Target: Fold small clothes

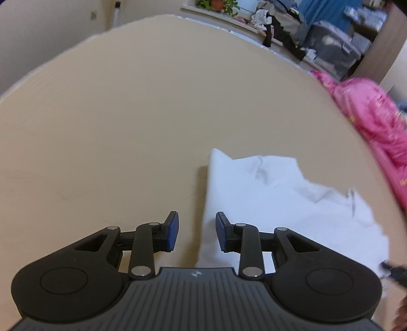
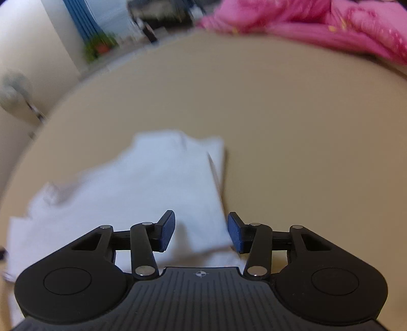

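Two blue-padded fingers of the left gripper (image 1: 197,231) stand apart in the left wrist view, jaws released and holding nothing. They hover over the tan counter (image 1: 127,127), straddling the left edge of a white garment (image 1: 267,198) that lies rumpled and partly folded on the counter. A pink garment (image 1: 376,119) is heaped at the counter's right edge. Beyond the far edge sit a translucent storage bin (image 1: 333,53), its contents too blurred to tell, a pile of clothes (image 1: 269,17) and a potted plant (image 1: 216,3).

From the right wrist view, the right gripper (image 2: 202,231) likewise has its jaws released, empty, over the white garment's (image 2: 142,188) right edge. The pink garment (image 2: 318,23) lies at the far side; the plant (image 2: 99,47) is blurred.
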`<state>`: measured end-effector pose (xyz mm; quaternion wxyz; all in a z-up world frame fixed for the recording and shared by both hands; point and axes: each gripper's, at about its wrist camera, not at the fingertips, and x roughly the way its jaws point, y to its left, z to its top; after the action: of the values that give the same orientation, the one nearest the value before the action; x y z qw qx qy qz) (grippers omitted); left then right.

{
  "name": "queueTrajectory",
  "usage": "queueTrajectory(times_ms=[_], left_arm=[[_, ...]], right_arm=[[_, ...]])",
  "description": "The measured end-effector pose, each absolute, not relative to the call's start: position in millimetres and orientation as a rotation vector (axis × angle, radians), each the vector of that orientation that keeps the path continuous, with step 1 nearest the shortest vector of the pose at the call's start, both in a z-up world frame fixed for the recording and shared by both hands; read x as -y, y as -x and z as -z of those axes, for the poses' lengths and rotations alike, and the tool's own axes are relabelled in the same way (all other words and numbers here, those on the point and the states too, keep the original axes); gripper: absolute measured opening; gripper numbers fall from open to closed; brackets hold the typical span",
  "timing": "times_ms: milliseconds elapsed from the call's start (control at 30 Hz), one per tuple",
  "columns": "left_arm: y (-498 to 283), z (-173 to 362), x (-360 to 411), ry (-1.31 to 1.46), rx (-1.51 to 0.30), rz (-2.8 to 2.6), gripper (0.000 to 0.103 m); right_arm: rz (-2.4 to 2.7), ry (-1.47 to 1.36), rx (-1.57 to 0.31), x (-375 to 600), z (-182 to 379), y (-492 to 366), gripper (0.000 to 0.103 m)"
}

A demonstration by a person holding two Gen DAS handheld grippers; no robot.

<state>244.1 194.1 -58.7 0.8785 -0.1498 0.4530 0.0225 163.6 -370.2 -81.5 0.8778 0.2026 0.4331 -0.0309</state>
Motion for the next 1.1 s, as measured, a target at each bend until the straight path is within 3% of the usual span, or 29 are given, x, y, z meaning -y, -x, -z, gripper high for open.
queueTrajectory(times_ms=[67, 133, 200, 233, 333, 433, 500, 600, 633, 667, 767, 833, 867, 933, 1000, 1033, 1100], left_arm=[[-252.5, 67.6, -195.1, 0.347, -0.955, -0.036, 0.03], [-265.8, 73.7, -189.2, 0.342, -0.972, 0.006, 0.002], [-267.2, 67.8, -186.8, 0.265, -0.93, -0.036, 0.001], [-265.6, 61.8, -188.8, 0.242, -0.897, -0.101, 0.0], [-262.3, 49.5, -190.2, 0.145, -0.859, -0.239, 0.0], [-251.3, 37.7, -180.3, 0.287, -0.882, 0.029, 0.004], [-239.4, 33.8, -157.3, 0.19, -0.864, 0.092, 0.005], [-244.4, 70.6, -144.1, 0.077, -1.071, 0.036, 0.008], [-241.6, 75.4, -144.9, 0.062, -1.075, -0.012, 0.013], [-238.2, 68.6, -140.1, 0.023, -1.053, -0.051, 0.015], [-217.1, 44.6, -123.3, -0.033, -0.903, 0.007, 0.015], [-218.3, 62.0, -119.3, -0.058, -0.962, -0.002, 0.015], [-221.2, 76.6, -121.7, -0.073, -1.032, -0.024, 0.015], [-211.0, 70.4, -120.6, -0.067, -1.012, -0.051, 0.016], [-192.2, 47.0, -113.3, -0.099, -0.924, -0.091, 0.022], [-178.0, 38.5, -111.5, -0.106, -0.879, -0.093, 0.032], [-151.8, 31.4, -109.3, -0.113, -0.859, -0.098, 0.035]], right_arm=[[0.078, -0.408, -0.914, 365.8, 86.7, -164.5, 0.042], [0.064, -0.407, -0.896, 362.1, 83.1, -164.5, 0.03], [0.056, -0.389, -0.862, 360.2, 76.8, -164.7, 0.014], [0.051, -0.395, -0.835, 361.0, 73.5, -162.8, 0.013], [0.062, -0.405, -0.827, 360.4, 69.6, -168.5, 0.012], [0.131, -0.418, -0.859, 367.5, 72.7, -174.2, 0.023], [0.16, -0.365, -0.795, 363.5, 61.8, -169.8, 0.026], [0.101, -0.362, -0.826, 362.8, 69.4, -172.8, 0.026], [0.127, -0.363, -0.886, 364.8, 78.6, -174.4, 0.029], [0.158, -0.376, -0.902, 367.3, 83.4, -174.1, 0.039], [0.171, -0.31, -0.799, 363.4, 70.7, -166.2, 0.038], [0.164, -0.288, -0.874, 364.2, 80.2, -168.0, 0.037], [0.168, -0.322, -0.918, 369.1, 87.1, -166.8, 0.041], [0.227, -0.38, -0.904, 378.7, 77.7, -156.8, 0.041], [0.277, -0.33, -0.818, 380.0, 49.2, -134.6, 0.041], [0.264, -0.315, -0.763, 379.2, 34.0, -120.4, 0.041], [0.206, -0.299, -0.685, 377.3, 12.3, -94.1, 0.042]])
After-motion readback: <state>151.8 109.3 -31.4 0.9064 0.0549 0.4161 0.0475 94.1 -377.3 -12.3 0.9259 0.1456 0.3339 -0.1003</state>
